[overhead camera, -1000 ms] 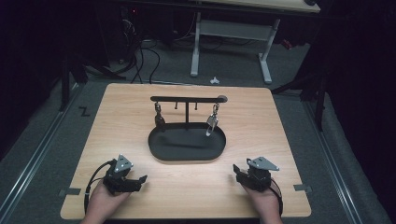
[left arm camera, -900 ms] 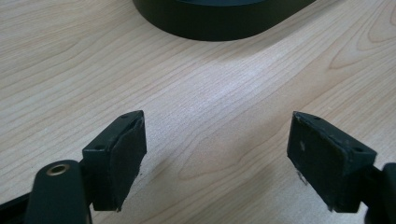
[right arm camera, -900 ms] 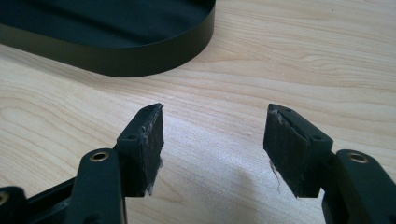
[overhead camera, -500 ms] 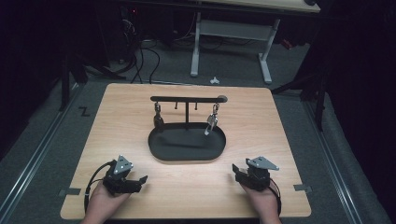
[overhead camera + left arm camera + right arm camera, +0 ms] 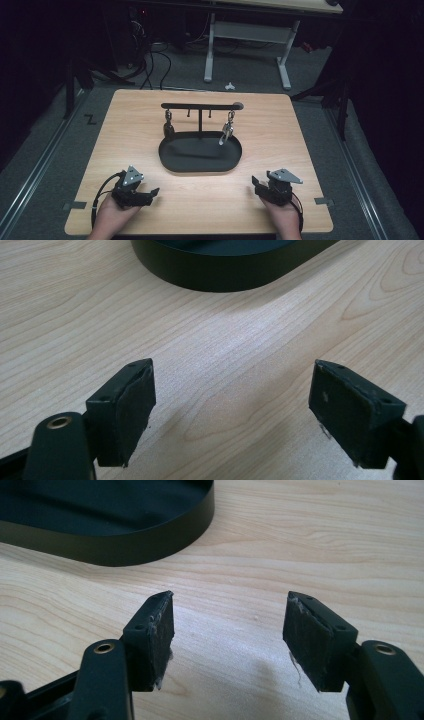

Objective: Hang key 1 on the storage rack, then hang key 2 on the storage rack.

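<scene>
Scene: black oval tray (image 5: 200,167) with a T-shaped rack (image 5: 200,106) at mid-table (image 5: 300,150).
Hanging: a dark piece (image 5: 168,129) and a silvery piece (image 5: 226,135), likely light, rigid metal, free to swing.
Grip: best low on the body.
Left gripper (image 5: 148,194): jaws apart, empty.
Right gripper (image 5: 257,184): the same.

I see the wooden table (image 5: 280,125) lying under my left gripper (image 5: 151,192) and right gripper (image 5: 256,182). Far ahead of them a white desk frame (image 5: 247,37) stands on the grey floor (image 5: 60,150). Black cables (image 5: 150,60) trail ahead-left, and a small white piece (image 5: 229,86) lies between.
</scene>
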